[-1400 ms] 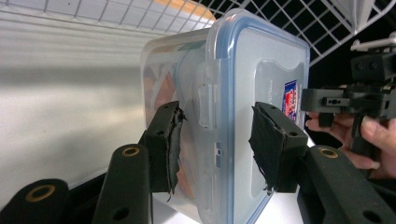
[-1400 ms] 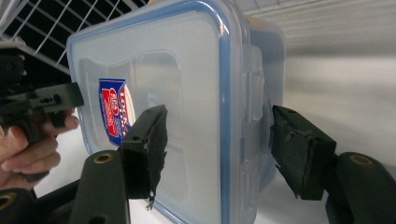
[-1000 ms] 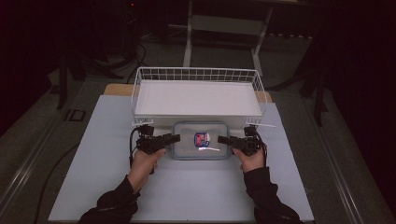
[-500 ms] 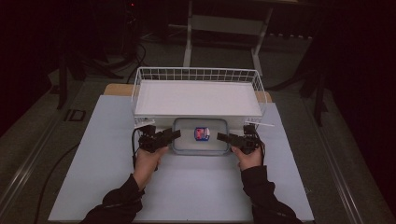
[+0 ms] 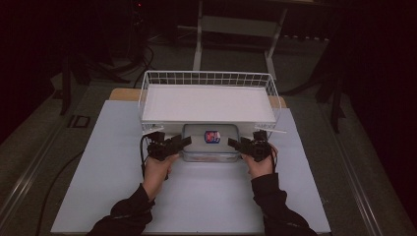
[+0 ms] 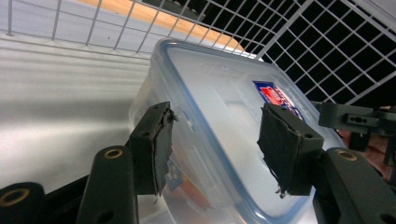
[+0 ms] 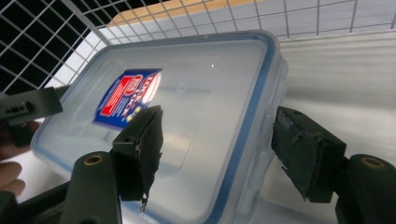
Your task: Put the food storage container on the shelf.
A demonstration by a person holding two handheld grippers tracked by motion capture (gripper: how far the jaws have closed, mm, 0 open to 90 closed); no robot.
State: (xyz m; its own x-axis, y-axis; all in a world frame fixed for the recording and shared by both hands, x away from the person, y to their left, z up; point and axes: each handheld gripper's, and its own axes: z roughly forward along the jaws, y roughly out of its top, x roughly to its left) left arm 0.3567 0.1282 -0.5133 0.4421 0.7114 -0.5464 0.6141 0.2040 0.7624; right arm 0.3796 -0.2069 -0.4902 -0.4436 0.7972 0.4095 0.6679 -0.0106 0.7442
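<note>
- table (image 5: 113, 187): big pale sheet over it, a strip of wood top showing at the far edge behind the basket; dark floor around.
- wire basket (image 5: 209, 78): white, sits at the far middle of the table, white flat panel inside it. Its mesh runs behind the container in the left gripper view (image 6: 327, 46) and the right gripper view (image 7: 42, 42).
- plastic container (image 5: 210, 142): clear box with a blue-rimmed lid, red and blue label on the lid. Sits just in front of the basket's near side, between the two grippers, on the pale sheet. Seen close in the left gripper view (image 6: 224, 116) and the right gripper view (image 7: 187, 107); reddish contents show through the wall, can't tell what.
- person's forearms: dark sleeves come in from the bottom of the high view, one hand on each gripper.
- left gripper (image 5: 169, 145): at the container's left end. In its own view (image 6: 212, 144) the jaws stand wide, one pad outside by the side wall, the other over the lid; they straddle the corner, not clamped.
- right gripper (image 5: 243, 144): at the container's right end. In its own view (image 7: 217, 149) jaws also wide, one pad over the lid near the label, the other outside past the blue rim, apart from it. Not gripping.
- label (image 7: 128, 95): near the lid's middle, small; text too blurred to read.
</note>
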